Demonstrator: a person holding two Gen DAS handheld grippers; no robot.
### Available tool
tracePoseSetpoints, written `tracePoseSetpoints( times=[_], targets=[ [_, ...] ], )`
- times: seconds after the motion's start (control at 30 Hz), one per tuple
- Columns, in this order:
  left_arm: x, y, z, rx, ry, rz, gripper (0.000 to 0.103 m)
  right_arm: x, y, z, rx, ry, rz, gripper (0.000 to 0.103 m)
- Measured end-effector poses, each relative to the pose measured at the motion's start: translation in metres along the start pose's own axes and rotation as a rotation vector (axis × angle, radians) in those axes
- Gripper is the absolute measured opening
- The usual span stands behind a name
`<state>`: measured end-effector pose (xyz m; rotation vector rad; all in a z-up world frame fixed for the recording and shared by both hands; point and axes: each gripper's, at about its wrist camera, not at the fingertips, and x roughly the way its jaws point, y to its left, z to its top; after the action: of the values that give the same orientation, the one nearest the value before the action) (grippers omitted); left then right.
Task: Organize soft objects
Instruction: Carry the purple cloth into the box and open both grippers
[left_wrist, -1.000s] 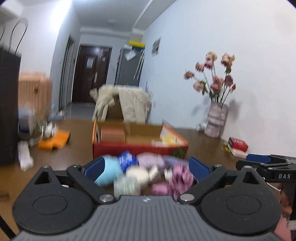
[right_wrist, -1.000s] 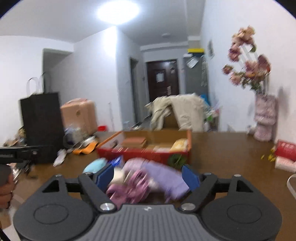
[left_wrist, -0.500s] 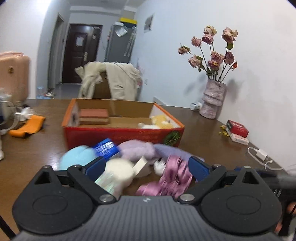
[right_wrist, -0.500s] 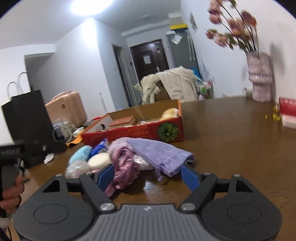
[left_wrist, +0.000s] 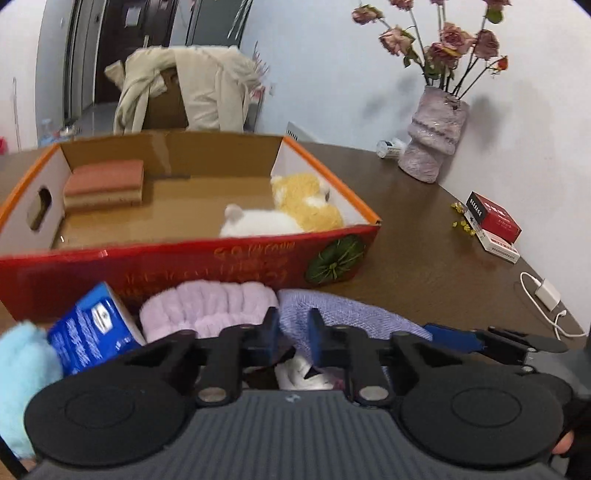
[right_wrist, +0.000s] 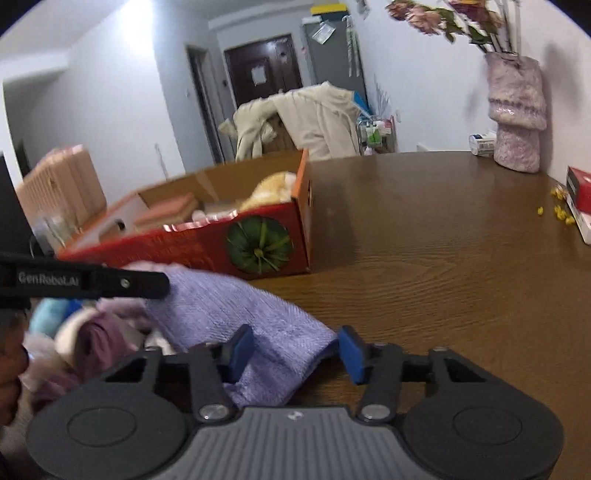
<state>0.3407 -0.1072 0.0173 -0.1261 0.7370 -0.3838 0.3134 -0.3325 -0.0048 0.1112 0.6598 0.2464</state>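
Both grippers have dropped onto the pile by the table's near edge, jaws just closing. The lavender towel (right_wrist: 236, 314) is light, limp ribbed knit; take a bunched fold. The left gripper (left_wrist: 292, 334) is pressed nearly together over it; the right gripper (right_wrist: 295, 349) half-spread, straddling its corner. Beyond: the red cardboard box (left_wrist: 155, 264).

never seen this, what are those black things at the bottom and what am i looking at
They are two hand-held two-finger grippers, each with a camera looking along its fingers; one picture per gripper. The job: moving soft things from a brown wooden table into a red cardboard box holding a yellow plush toy. In front lie a lilac knitted towel, a fluffy pink headband and a blue packet. The left gripper has just closed on the towel; the right gripper has been closing around its corner, not yet gripping.
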Motion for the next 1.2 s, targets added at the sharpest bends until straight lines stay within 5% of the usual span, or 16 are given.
tracePoseSetpoints(
  times=[0.07,0.23,0.6,0.8,1.03,1.2],
  targets=[
    [0.001,0.002,-0.003,-0.026,-0.002,-0.013,0.009,0.003,0.003,-0.001,-0.042,0.007,-0.015,0.041],
    [-0.005,-0.003,-0.008,-0.032,-0.013,-0.028,0.007,0.001,0.011,-0.004,-0.097,-0.003,-0.006,0.01],
    [-0.1,-0.032,-0.011,0.057,-0.233,-0.097,0.006,-0.085,0.038,0.015,-0.116,-0.21,0.1,0.007],
    [-0.12,-0.021,-0.003,0.067,-0.276,-0.101,0.006,-0.088,0.059,0.032,-0.156,-0.22,0.148,0.007],
    [-0.085,0.014,0.091,0.089,-0.27,-0.085,0.006,-0.032,0.072,0.133,-0.301,-0.21,0.174,0.007],
    [-0.003,0.061,0.149,-0.023,-0.165,-0.025,0.006,0.077,0.069,0.212,-0.299,-0.027,0.178,0.007]
  ],
)
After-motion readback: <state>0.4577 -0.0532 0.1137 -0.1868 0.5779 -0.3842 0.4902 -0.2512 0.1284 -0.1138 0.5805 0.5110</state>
